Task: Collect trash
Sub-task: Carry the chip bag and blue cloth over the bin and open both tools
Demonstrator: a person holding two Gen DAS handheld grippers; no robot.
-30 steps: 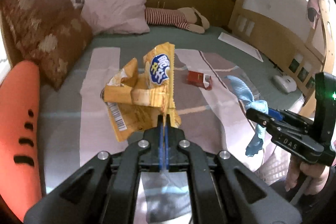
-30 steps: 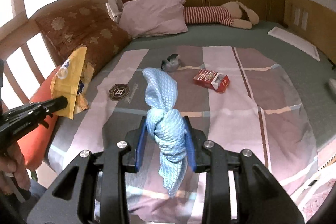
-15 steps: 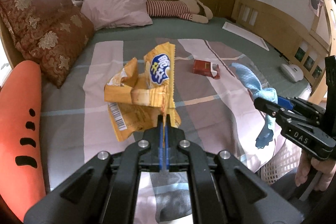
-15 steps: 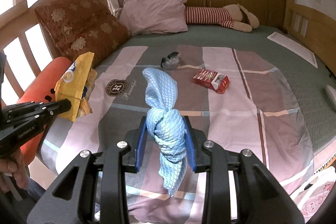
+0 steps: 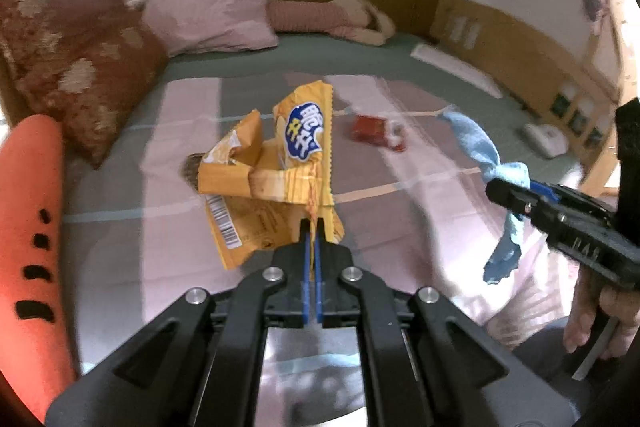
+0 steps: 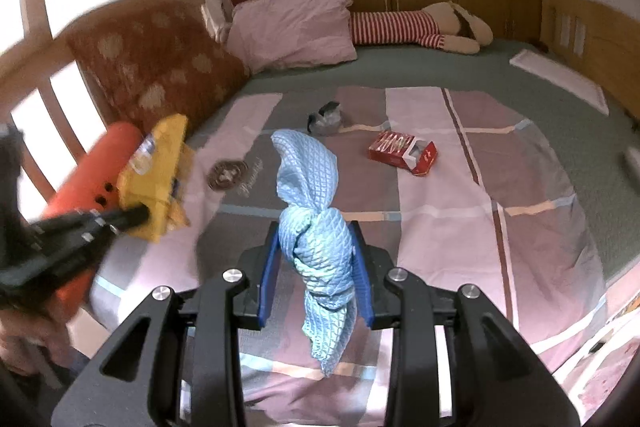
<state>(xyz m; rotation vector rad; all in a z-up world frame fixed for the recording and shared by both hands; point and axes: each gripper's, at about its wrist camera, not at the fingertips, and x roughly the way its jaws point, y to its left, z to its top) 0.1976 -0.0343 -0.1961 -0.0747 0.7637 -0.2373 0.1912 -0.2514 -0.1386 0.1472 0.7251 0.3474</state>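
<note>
- Left gripper [image 5: 311,227]: jaws pressed together on the lower corner of a crumpled yellow snack bag [image 5: 276,171]. The bag stands up ahead of the fingertips, held clear of the bed [image 5: 168,211]; its torn top gapes, and I cannot tell whether anything is inside.
- Right gripper [image 6: 316,263]: blue pads clamped on the knot of a light blue cloth [image 6: 314,227]. One end rises above the fingers, the other hangs below them. In the left wrist view this gripper [image 5: 500,193] is to the right, with the cloth [image 5: 476,143] in its tip and a hand [image 5: 600,319] on the handle.
- Red carton [image 6: 402,151]: lies open on the striped blanket [image 6: 440,227], ahead and to the right of the right gripper, well apart from it. White lining shows at the open end; contents too small to make out.
- Small grey crumpled wrapper [image 6: 325,119]: on the blanket straight ahead of the right gripper, beyond the cloth tip, left of the carton.
- Far side of the bed: pink pillow [image 6: 292,31] and a striped soft toy [image 6: 404,27]. Brown patterned cushion [image 6: 160,67] to the left; orange bolster [image 5: 30,227] just left of the left gripper.
- Left wrist view is motion-blurred.
</note>
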